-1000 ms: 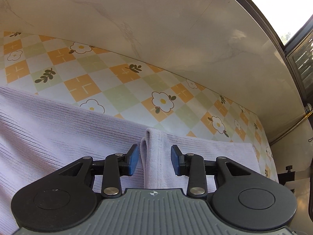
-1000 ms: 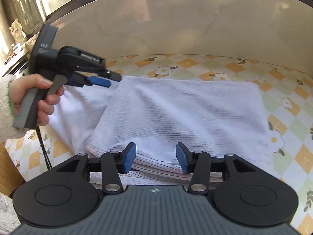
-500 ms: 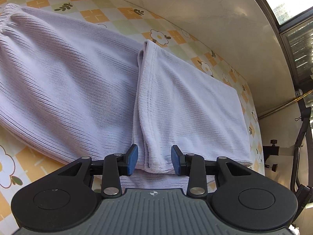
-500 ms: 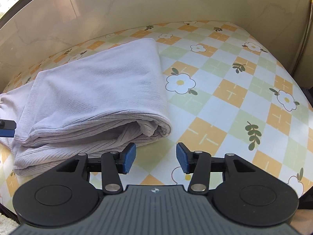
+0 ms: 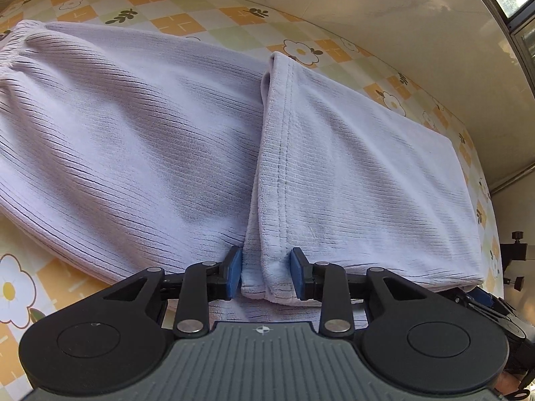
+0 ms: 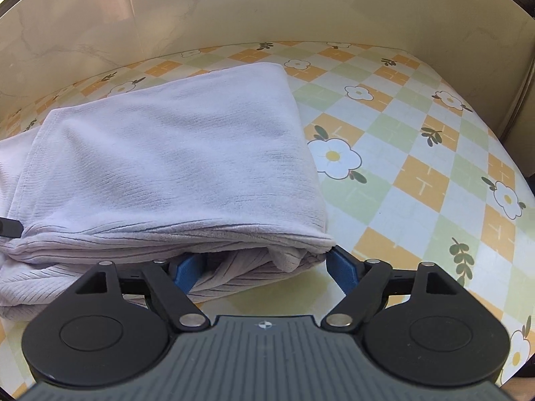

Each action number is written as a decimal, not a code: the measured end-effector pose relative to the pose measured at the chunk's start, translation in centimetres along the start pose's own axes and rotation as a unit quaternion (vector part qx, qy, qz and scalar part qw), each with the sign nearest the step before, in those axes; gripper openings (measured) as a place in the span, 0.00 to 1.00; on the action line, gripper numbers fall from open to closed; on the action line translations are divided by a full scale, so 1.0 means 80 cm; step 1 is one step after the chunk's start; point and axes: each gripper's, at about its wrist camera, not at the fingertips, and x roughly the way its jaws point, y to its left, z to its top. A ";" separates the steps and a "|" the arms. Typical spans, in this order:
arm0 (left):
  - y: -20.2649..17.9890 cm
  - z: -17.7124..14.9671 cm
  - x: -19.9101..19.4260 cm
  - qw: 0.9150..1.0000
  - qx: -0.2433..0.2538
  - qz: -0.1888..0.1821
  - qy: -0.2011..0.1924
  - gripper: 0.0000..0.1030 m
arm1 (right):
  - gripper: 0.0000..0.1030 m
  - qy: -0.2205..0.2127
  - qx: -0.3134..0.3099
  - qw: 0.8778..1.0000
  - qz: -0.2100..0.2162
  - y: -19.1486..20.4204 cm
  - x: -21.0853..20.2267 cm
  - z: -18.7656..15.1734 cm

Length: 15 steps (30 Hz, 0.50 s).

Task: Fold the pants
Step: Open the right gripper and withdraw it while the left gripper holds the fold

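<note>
Pale lilac ribbed pants (image 5: 140, 140) lie on the flowered table, the legs folded back over the body so the hem edge (image 5: 277, 153) runs up the middle. My left gripper (image 5: 265, 275) is open, its blue pads on either side of the hem's near corner. In the right wrist view the pants (image 6: 174, 153) show as a folded stack. My right gripper (image 6: 264, 269) is open wide around the near corner of the fold, its left pad (image 6: 187, 269) under the top layer.
The table has an orange, green and white checked cloth with daisies (image 6: 418, 180). A beige marble wall (image 6: 267, 6) rises behind it. The table edge curves down at the right (image 6: 521, 180). A black stand knob (image 5: 516, 250) shows at right.
Both grippers have moved in to the near edge of the pants. The left now straddles the hem corner. The right has opened wider around the fold corner.
</note>
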 end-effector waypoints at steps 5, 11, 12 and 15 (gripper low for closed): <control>-0.003 -0.001 -0.001 1.000 0.005 0.009 -0.001 0.33 | 0.76 -0.011 0.037 0.999 0.002 -0.041 -0.023 -0.004; 0.001 0.002 0.000 1.000 -0.003 0.002 0.002 0.33 | 0.46 0.007 0.053 0.997 -0.051 -0.084 -0.035 -0.022; 0.001 0.002 0.001 1.000 -0.002 0.003 0.001 0.33 | 0.46 0.007 0.069 0.997 -0.043 -0.091 -0.036 -0.024; -0.001 0.002 0.002 1.000 0.000 0.006 0.001 0.34 | 0.50 0.000 0.088 0.996 -0.001 -0.092 -0.046 -0.026</control>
